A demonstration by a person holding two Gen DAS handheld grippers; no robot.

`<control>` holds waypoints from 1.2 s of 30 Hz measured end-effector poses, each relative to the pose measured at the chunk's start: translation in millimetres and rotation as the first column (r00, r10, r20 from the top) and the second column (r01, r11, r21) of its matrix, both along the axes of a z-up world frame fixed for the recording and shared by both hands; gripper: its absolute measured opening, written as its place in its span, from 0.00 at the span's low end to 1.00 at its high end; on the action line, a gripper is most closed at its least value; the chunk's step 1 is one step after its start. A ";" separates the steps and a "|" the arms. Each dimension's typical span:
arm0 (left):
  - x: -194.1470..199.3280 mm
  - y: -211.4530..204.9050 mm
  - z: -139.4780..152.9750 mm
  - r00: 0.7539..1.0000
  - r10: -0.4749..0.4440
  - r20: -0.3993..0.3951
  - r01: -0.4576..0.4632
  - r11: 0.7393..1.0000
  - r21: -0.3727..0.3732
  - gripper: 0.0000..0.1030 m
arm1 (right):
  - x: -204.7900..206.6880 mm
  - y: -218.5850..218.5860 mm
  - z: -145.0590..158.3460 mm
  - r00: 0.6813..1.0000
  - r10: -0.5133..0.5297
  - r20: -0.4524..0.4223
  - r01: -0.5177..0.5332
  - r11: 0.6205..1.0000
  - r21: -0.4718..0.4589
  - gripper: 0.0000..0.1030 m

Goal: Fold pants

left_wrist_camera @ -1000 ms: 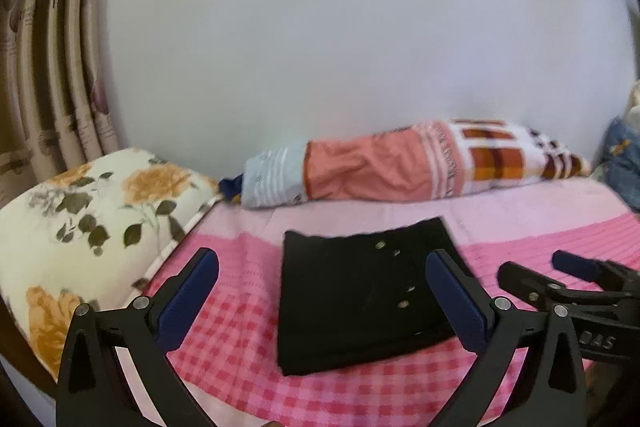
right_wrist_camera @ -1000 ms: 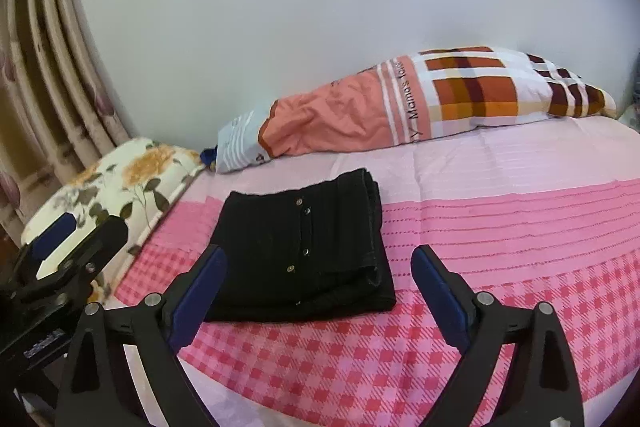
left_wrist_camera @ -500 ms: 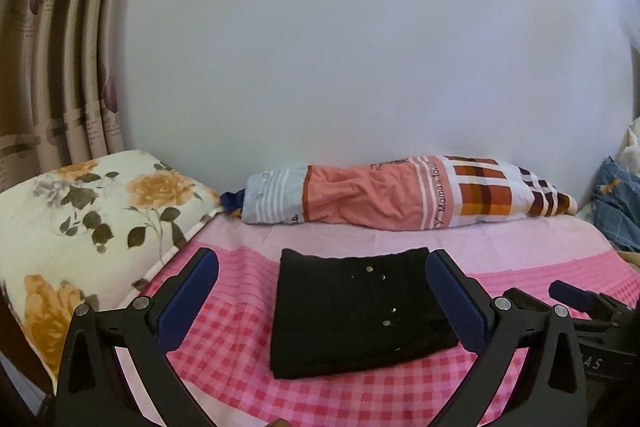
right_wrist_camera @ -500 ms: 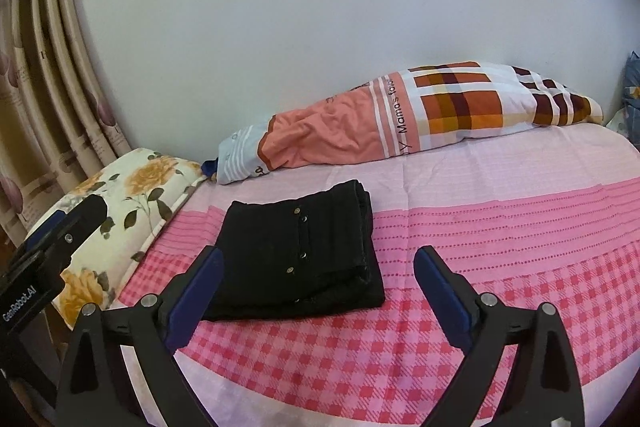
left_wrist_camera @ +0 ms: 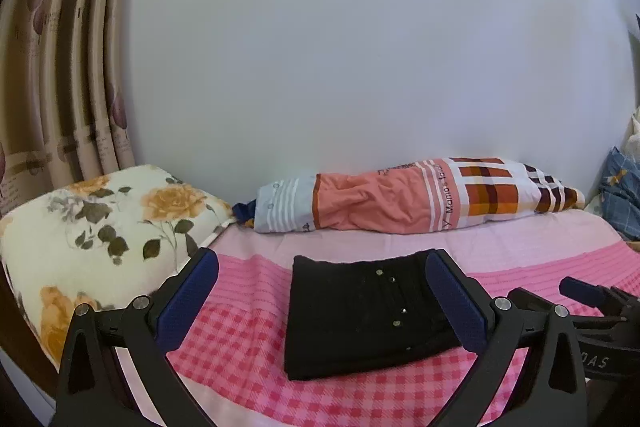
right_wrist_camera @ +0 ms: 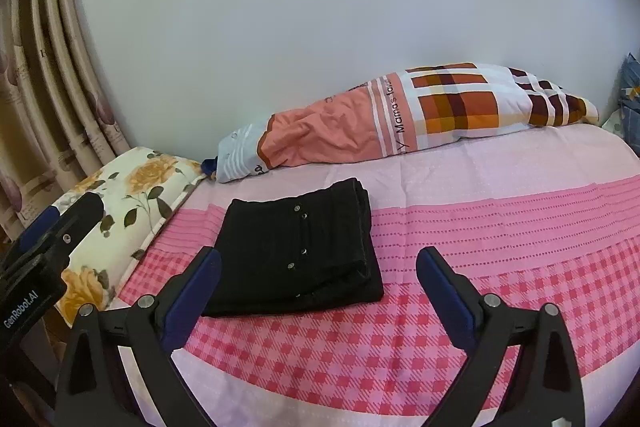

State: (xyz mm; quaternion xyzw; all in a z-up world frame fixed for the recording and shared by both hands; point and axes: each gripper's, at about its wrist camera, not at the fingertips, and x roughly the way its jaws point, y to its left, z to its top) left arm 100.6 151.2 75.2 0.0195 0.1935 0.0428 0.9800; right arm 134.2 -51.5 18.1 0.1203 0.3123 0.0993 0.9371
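The black pants (left_wrist_camera: 360,315) lie folded into a compact rectangle with small metal studs on the pink checked bed sheet (left_wrist_camera: 248,343). They also show in the right wrist view (right_wrist_camera: 296,251). My left gripper (left_wrist_camera: 320,307) is open and empty, held back from the pants near the bed's front edge. My right gripper (right_wrist_camera: 318,299) is open and empty, held above the sheet in front of the pants. Neither gripper touches the pants.
A floral pillow (left_wrist_camera: 100,227) lies at the left edge of the bed. A long orange and plaid bolster (left_wrist_camera: 420,199) lies along the white wall. Curtains (left_wrist_camera: 60,87) hang at the left. Blue cloth (left_wrist_camera: 624,195) sits at the far right.
Both grippers have pulled back and tilted up a little from the folded pants. The pants have not moved. Both stay open.
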 end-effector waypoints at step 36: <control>25.4 20.7 -48.1 0.983 0.034 -0.180 -0.054 0.993 -0.108 1.00 | 10.0 2.0 -22.3 0.995 0.011 -0.097 -0.013 1.000 -0.020 0.95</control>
